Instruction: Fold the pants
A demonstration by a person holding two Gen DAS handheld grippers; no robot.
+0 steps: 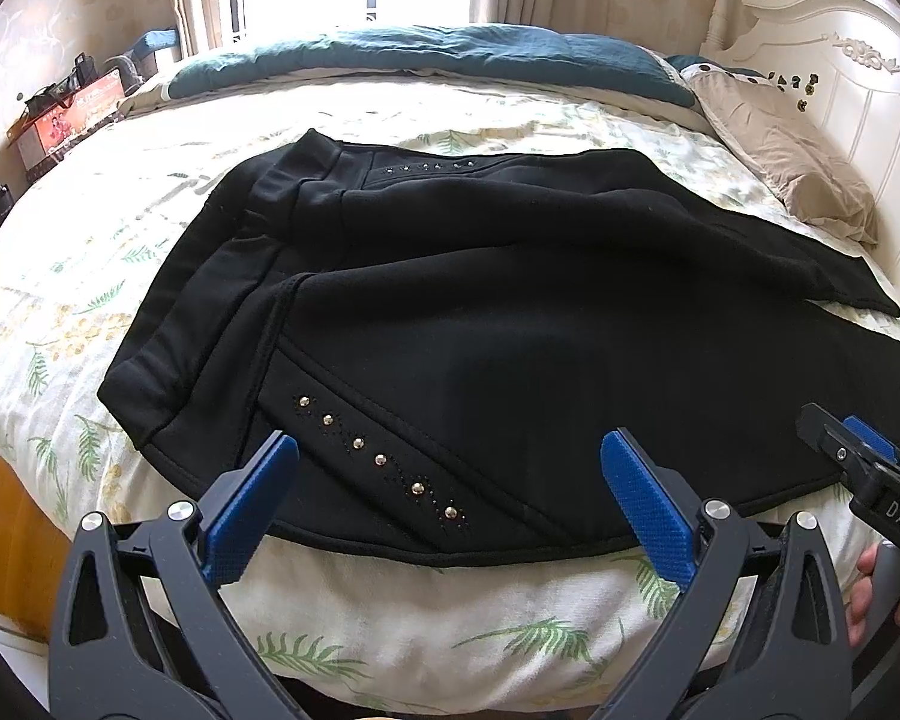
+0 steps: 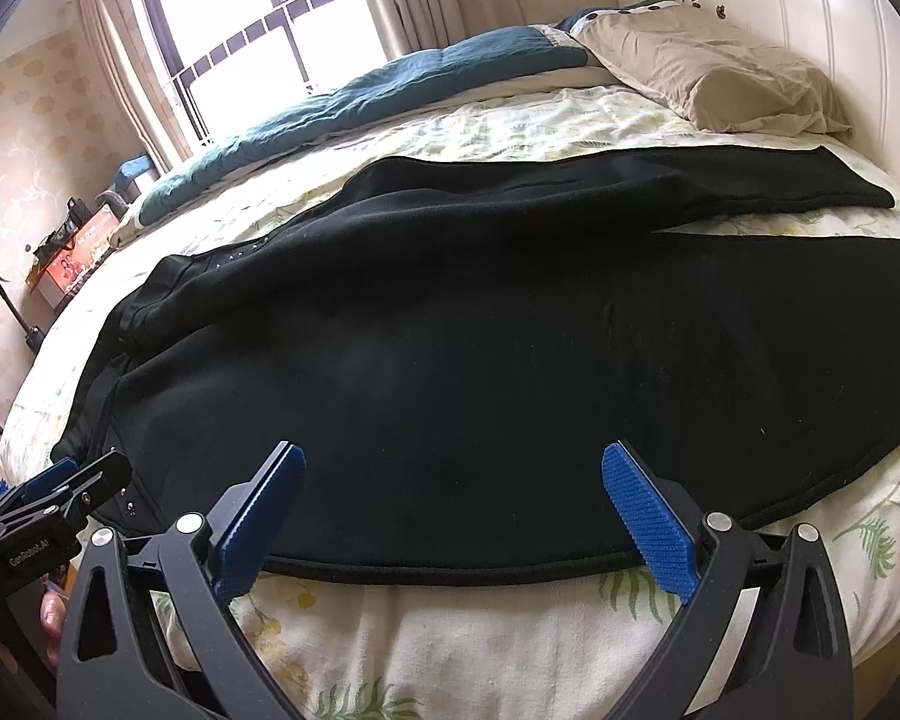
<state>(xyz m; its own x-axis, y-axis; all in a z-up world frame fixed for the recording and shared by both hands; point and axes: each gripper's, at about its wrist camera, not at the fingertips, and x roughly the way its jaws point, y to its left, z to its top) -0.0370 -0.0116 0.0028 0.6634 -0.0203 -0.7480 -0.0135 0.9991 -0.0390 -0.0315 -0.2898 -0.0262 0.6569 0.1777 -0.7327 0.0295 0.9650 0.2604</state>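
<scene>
Left wrist view: your left gripper [image 1: 450, 498] is spread wide, pants [image 1: 510, 324] lying flat just ahead, studded waist between its fingers. Your right gripper [image 2: 453, 510] likewise gapes, holding nothing, near hem edge.

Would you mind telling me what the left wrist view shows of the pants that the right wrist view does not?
Only the left wrist view shows the near studded seam clearly, running diagonally between the open left claw. Only the right wrist view shows both leg ends split apart towards the pillow. Both show the black pants spread flat on the floral bedspread, with the right claw open too.
</scene>
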